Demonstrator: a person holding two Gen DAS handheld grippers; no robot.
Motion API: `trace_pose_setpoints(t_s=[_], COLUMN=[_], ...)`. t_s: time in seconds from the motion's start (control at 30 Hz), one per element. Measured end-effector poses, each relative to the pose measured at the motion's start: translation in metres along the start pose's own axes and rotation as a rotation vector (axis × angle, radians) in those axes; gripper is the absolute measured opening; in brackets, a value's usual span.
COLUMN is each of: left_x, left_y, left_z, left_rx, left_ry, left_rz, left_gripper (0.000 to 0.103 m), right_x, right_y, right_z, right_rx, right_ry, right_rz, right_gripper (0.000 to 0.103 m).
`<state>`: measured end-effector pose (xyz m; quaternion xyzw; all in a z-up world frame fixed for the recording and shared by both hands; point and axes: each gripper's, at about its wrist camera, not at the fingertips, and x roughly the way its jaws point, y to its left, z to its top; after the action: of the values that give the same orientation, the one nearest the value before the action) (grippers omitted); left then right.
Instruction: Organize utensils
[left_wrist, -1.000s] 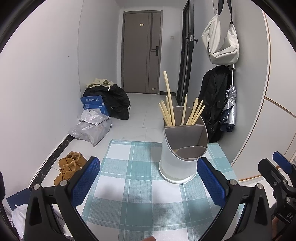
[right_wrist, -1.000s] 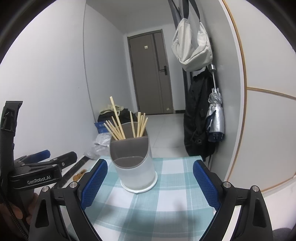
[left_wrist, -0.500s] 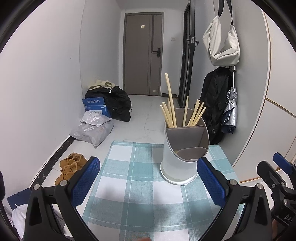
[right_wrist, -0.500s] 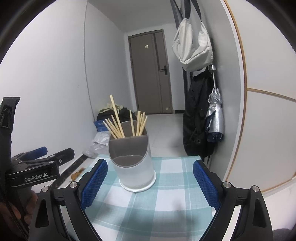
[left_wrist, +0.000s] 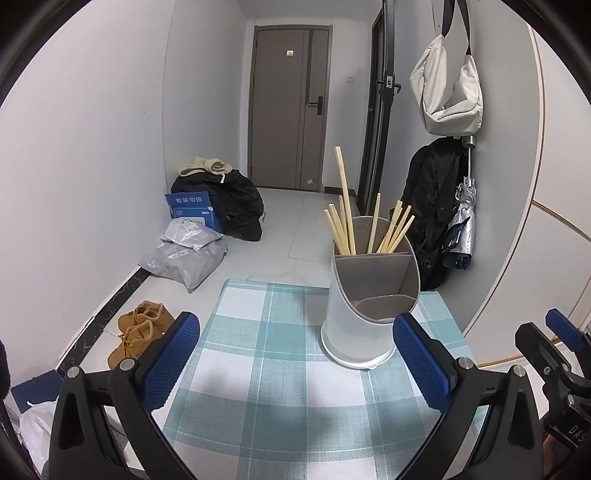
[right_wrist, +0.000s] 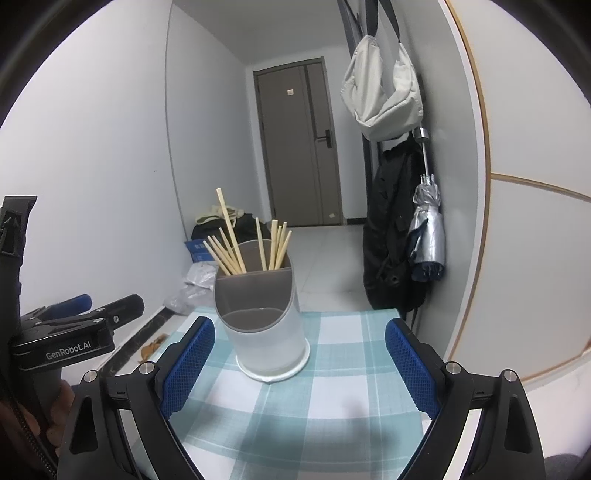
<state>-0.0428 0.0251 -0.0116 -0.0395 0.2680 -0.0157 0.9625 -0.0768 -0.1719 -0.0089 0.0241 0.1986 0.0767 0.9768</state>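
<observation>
I hold both my left gripper (left_wrist: 295, 363) and right gripper (right_wrist: 299, 363) wide open and empty, since the chopsticks (left_wrist: 349, 225) already stand in the holder (left_wrist: 369, 306).

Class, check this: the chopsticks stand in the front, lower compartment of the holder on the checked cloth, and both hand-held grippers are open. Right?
Not quite. The chopsticks stand in the holder's back, taller compartment; the front one looks empty, as the right wrist view shows. The rest holds.

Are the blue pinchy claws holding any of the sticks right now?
No. Both the left gripper and the right gripper have their jaws wide open and empty. All the chopsticks stand in the utensil holder.
</observation>
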Motion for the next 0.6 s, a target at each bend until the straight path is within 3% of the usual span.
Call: trace_pose_setpoints(t_s=[0.6], left_x=[-0.0042], left_y=[0.0023], left_z=[0.0014], left_rx=[-0.022], left_ry=[-0.019], left_rz=[0.001], left_gripper=[0.102], right_x=[0.0015], right_y=[0.0025], right_z=[-0.0006], right_rx=[-0.006], right_ry=[0.004], right_rz=[0.0], right_gripper=[0.094])
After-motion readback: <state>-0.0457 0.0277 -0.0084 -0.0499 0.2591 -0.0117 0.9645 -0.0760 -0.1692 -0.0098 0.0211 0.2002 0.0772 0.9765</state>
